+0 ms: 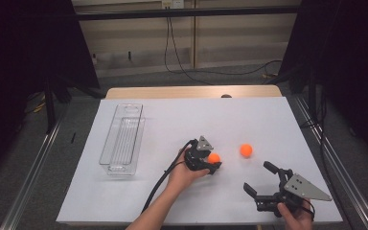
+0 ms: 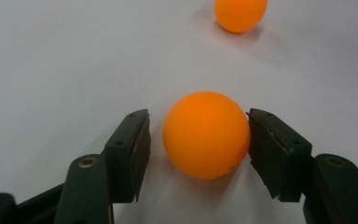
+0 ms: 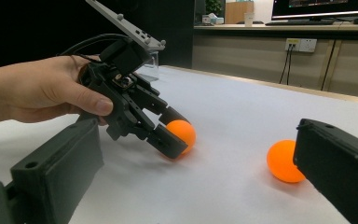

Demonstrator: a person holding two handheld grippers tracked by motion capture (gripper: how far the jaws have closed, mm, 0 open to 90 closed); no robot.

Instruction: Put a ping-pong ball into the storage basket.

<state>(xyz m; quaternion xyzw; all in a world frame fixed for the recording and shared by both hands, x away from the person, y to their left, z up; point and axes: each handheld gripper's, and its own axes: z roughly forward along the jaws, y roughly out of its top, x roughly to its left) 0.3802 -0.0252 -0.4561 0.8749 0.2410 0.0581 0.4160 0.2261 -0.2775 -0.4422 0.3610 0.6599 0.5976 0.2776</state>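
An orange ball (image 1: 213, 157) rests on the white table sheet between the jaws of my left gripper (image 1: 214, 162). In the left gripper view that ball (image 2: 205, 135) touches the right-hand pad (image 2: 265, 149), while a narrow gap separates it from the left-hand pad (image 2: 140, 149). A second orange ball (image 1: 246, 150) lies free a little farther right, and it is the far ball (image 2: 240, 14) in the left gripper view. My right gripper (image 1: 257, 176) is held open near the front right edge, with nothing between its jaws; from it the second ball (image 3: 282, 161) sits just beyond the right-hand jaw.
A clear plastic tray (image 1: 123, 139) lies lengthwise on the left part of the sheet (image 1: 182, 115). The person's left hand (image 3: 42, 93) wraps the left gripper body. Cables trail off the front edge.
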